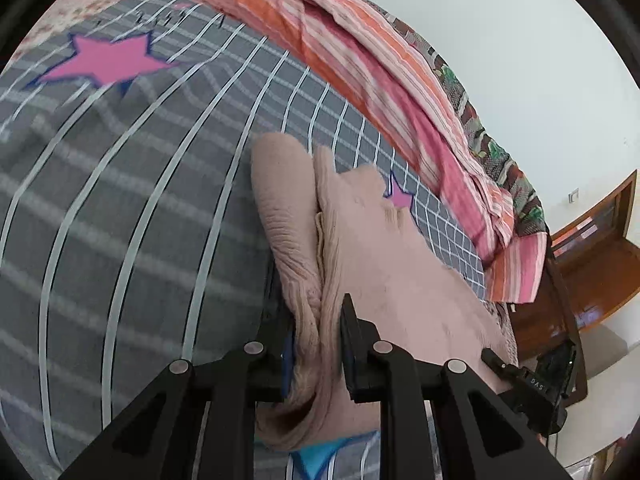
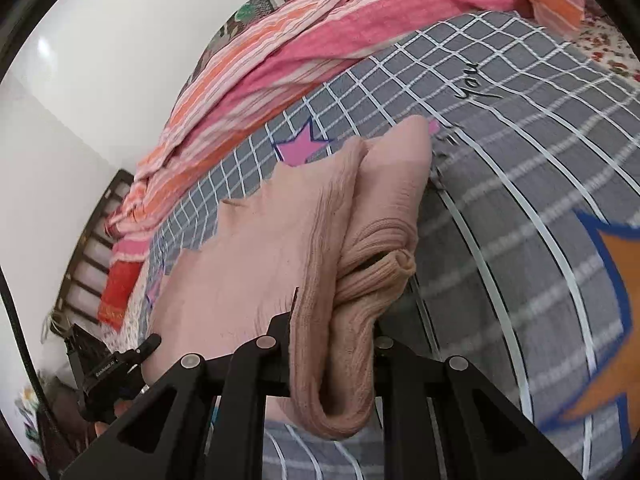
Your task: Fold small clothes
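A small beige-pink ribbed garment (image 1: pixel 372 248) is stretched between both grippers above the bed. In the left wrist view my left gripper (image 1: pixel 316 320) is shut on a bunched edge of it, and folds of cloth spill out between and below the fingers. In the right wrist view my right gripper (image 2: pixel 336 320) is shut on the opposite bunched edge of the garment (image 2: pixel 256 248). Its right finger is mostly hidden by cloth. The far end of the garment droops toward the sheet. Each view shows the other gripper at its side, the right one (image 1: pixel 528 380) and the left one (image 2: pixel 120 360).
Under the garment lies a grey bedsheet (image 1: pixel 120 240) with a white grid and pink stars. A pink and orange striped blanket (image 1: pixel 360 60) is heaped along the far edge against a white wall. Wooden furniture (image 1: pixel 592 248) stands at the right, and a dark slatted bed end (image 2: pixel 92 240) at the left.
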A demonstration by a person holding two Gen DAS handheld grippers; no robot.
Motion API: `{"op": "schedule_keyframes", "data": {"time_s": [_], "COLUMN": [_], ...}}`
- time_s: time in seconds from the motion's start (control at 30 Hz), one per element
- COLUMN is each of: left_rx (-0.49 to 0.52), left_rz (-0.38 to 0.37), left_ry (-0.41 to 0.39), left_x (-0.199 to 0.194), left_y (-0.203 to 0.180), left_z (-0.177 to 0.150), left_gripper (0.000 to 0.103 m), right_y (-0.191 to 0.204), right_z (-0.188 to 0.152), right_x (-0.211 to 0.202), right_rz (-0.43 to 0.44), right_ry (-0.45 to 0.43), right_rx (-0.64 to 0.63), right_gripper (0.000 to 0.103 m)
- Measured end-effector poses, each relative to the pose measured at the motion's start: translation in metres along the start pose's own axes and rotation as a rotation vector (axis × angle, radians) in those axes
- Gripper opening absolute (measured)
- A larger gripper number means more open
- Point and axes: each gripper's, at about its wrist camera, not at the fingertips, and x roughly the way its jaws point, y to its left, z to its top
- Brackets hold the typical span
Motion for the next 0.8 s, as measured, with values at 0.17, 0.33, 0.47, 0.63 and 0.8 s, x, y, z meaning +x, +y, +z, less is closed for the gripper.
{"op": "schedule_keyframes", "data": {"time_s": [0.17,0.33,0.47,0.63,0.8], "left_rx": [0.045,0.125,0.193,0.304,0.314], "left_rz": [0.103,0.133,0.129,0.165,0.220], "left_ry": [0.010,-0.058,-0.073,-0.069,-0.044], "left_x": [-0.014,-0.034,-0.024,0.007,0.044], "left_y": [0.006,-0.003,-0.026,-0.054,-0.057], "left_z": [-0.002,0.010,0.025,0.047,0.069], "left_gripper": [0.044,0.053,0.055,0.057,0.057], "right_y": [-0.003,0.004,0.020,0.030,0.036], "right_z": [-0.013,-0.009,0.009,0.036,0.059], "right_x": [-0.007,-0.029,-0.040,-0.021,0.030], "right_rz": [-0.075,-0.150,-0.199,-0.184,-0.237], "right_ry": [0.018,-0.045,-0.145,-0.138,-0.083], "right_rx": [-0.078,-0.171,-0.229,-0.243,-0.267], "right_gripper": [0.030,0.031,0.035,0.036,0.036]}}
